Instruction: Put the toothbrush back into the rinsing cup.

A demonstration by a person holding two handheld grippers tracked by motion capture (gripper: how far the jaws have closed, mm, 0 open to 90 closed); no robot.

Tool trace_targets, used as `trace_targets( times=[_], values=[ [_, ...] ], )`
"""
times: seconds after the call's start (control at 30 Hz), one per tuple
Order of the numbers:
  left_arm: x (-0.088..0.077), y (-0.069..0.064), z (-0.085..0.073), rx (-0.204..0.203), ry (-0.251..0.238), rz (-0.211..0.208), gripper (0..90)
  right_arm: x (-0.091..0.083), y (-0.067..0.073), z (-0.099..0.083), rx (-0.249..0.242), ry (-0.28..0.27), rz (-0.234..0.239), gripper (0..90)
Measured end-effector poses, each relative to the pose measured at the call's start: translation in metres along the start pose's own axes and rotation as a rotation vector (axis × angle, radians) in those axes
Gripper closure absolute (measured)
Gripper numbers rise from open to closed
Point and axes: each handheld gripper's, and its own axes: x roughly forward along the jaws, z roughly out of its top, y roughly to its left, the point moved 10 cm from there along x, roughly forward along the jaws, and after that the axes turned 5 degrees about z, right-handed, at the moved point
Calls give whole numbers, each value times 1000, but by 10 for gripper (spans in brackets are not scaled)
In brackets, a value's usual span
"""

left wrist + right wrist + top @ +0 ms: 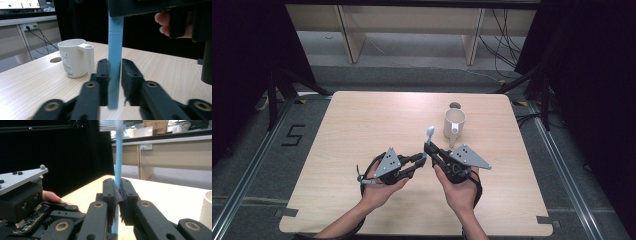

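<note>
A light blue toothbrush [429,136] stands upright over the table's middle, bristles at the top. My right gripper [428,148] is shut on its handle; in the right gripper view both pads press the toothbrush [118,152] at the right gripper's [117,187] tips. My left gripper [422,157] comes in from the left at the handle's lower end. In the left gripper view the toothbrush [115,50] sits between the left gripper's [115,72] slightly parted jaws, with a thin gap at the right pad. A white mug [454,123] stands just beyond.
The wooden table [362,125] has a small grey round cap [455,105] behind the mug [72,58]. Shelving and cables lie past the far edge, dark curtains at both sides. The mug's wall [207,205] is close on the right.
</note>
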Motion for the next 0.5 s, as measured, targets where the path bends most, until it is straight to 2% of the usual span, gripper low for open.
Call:
trace_targets(
  times=[0.03, 0.1, 0.2, 0.27, 0.3, 0.33, 0.47, 0.5],
  values=[
    [0, 0, 0, 3, 3, 4, 662, -1, -3, 2, -22, -6, -11, 845],
    [-1, 2, -1, 22, 20, 14, 573, -2, -5, 3, -14, -2, -20, 846],
    [-6, 8, -1, 83, 50, 35, 484, -7, -12, 7, -37, -7, -48, 846],
    [-10, 14, 3, 84, 56, 51, 443, -9, -16, 8, -37, -5, -63, 846],
    [-12, 17, 4, 80, 59, 60, 427, -10, -20, 10, -65, -13, -76, 845],
    [-15, 20, 5, 84, 62, 68, 416, -11, -19, 10, -42, -10, -71, 845],
    [-26, 33, 2, 80, 101, 99, 379, -16, -26, 12, -53, -8, -84, 845],
    [-29, 36, 0, 83, 109, 111, 377, -18, -29, 13, -69, -16, -99, 845]
  ],
)
